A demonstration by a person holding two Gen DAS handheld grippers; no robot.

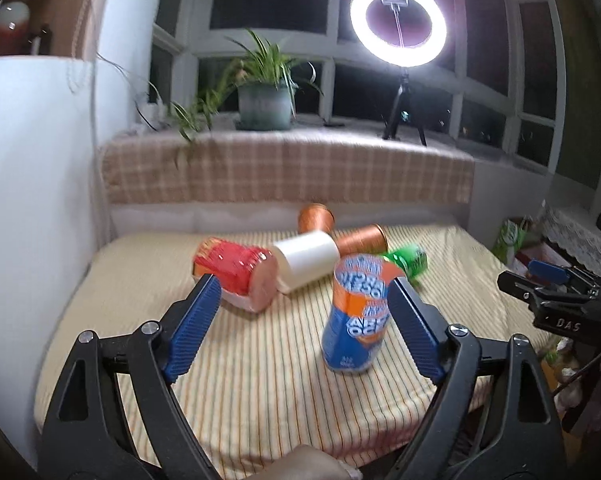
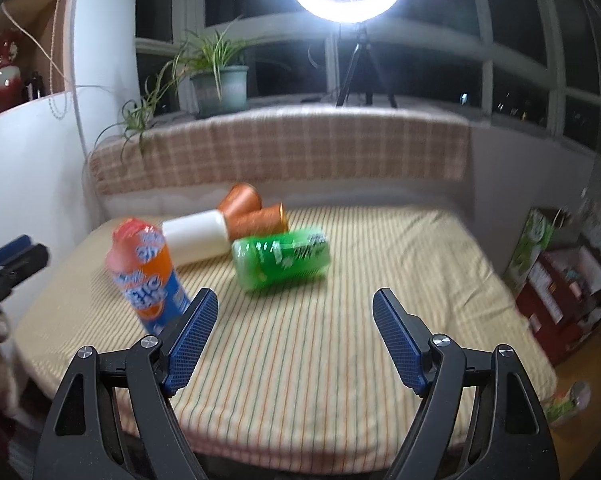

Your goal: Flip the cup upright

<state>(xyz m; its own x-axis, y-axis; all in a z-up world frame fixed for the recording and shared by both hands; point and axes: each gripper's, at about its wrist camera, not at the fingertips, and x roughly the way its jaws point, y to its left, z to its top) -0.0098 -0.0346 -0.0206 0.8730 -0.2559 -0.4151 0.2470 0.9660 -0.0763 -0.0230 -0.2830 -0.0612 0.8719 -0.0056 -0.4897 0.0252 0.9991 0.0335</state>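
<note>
My left gripper (image 1: 304, 300) is spread wide, grasping nothing; the orange-and-blue printed paper cup (image 1: 354, 316) stands between its fingers, just beside the right-hand one, long axis near vertical, leaning slightly. My right gripper (image 2: 294, 320) is also released and empty; the green plastic cup (image 2: 282, 260) lies on its side ahead on the striped bed (image 2: 380, 264), axis crosswise.

In front of my right gripper (image 2: 294, 300) the striped table cover (image 2: 340, 320) lies bare up to the green cup (image 2: 282, 260). On the left the blue and orange cup (image 2: 148, 276) stands tilted beside its finger. Behind, the white cup (image 2: 198, 238) and two orange cups (image 2: 256, 214) block the way to the checked ledge (image 2: 300, 148).
</note>
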